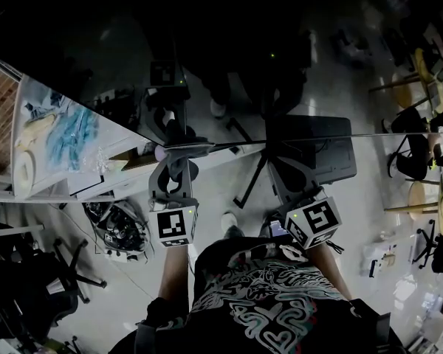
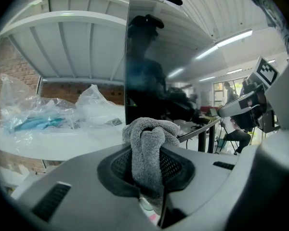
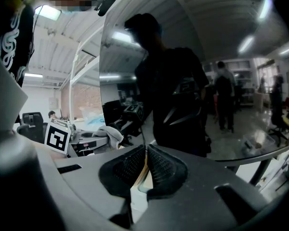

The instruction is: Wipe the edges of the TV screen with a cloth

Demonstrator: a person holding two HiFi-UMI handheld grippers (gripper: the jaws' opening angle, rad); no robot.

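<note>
Since the head view looks steeply down, the TV screen shows as a dark reflecting panel with its thin top edge running left to right across the middle. The left gripper sits at the left end of that edge, near the corner, with the grey cloth at its tip. The right gripper sits further right along the same edge.

From the left gripper view we see its jaws clamped on the cloth, which bulges out in front as a folded wad just at the screen's upright left edge. A white shelf with clear plastic bags lies beyond, to the left. We judge the step in hand to be wiping at this corner. To do it well, we would press the wad, not the jaw tips, onto the edge and draw it along in one slow, even pass. The hard plastic should stay off the glass.

The right gripper view shows its jaws drawn close together with nothing we can make out between them, facing the screen's front. We cannot tell whether it touches the panel. We think it could steady the thin panel, lightly, so that the wiping push does not rock it.
</note>
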